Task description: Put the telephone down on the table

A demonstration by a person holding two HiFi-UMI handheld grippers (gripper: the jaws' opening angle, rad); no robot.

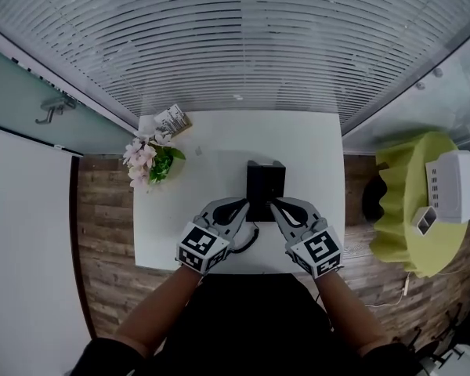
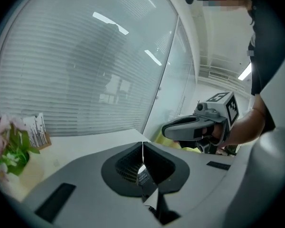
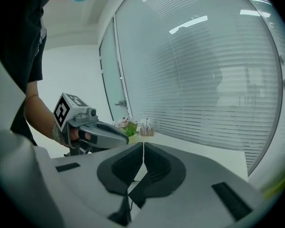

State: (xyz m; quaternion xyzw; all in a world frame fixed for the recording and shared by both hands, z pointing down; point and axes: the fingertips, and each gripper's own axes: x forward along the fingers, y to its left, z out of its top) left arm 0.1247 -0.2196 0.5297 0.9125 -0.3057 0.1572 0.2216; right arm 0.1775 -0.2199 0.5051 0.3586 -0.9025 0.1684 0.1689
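Telephone [image 1: 265, 185] lies long axis pointing away; left tongs [image 2: 142, 143], right tongs [image 3: 143, 145] closed, empty.

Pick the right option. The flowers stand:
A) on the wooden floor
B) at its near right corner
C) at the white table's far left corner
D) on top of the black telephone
C: in the head view the flowers sit by the far left corner of the white table, apart from the black telephone at its middle.
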